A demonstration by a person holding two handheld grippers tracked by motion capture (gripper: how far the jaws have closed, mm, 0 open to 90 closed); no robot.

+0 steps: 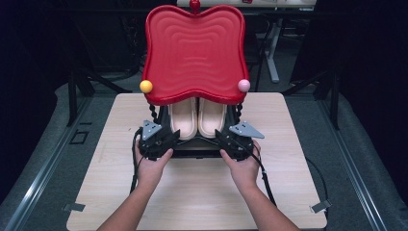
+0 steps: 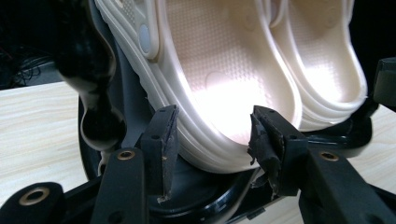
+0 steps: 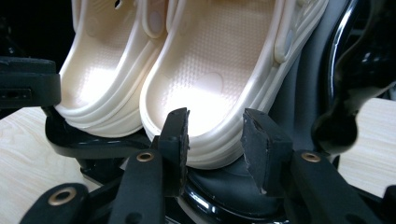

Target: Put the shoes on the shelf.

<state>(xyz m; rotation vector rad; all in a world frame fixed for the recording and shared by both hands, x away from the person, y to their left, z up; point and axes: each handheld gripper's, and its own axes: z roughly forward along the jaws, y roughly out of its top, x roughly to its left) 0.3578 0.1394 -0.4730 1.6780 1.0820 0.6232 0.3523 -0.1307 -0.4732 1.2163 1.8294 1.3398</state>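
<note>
Bare pale wood surface (image 1: pixel 202 192) lies open nearest, then the left hand-held gripper (image 2: pixel 212 135) and right hand-held gripper (image 3: pixel 215 135), each with jaws spread loosely around a heel, not pressing, of two cream ribbed clogs (image 1: pixel 197 118) on a black rack (image 1: pixel 195 151) under one red tray (image 1: pixel 195 53).

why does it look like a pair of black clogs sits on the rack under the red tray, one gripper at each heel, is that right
Not quite: the clogs are cream, not black, as the high view shows; the black parts are the rack beneath them. The rest holds: the pair sits under the red tray, with the left gripper at one heel and the right gripper at the other, fingers open.
</note>
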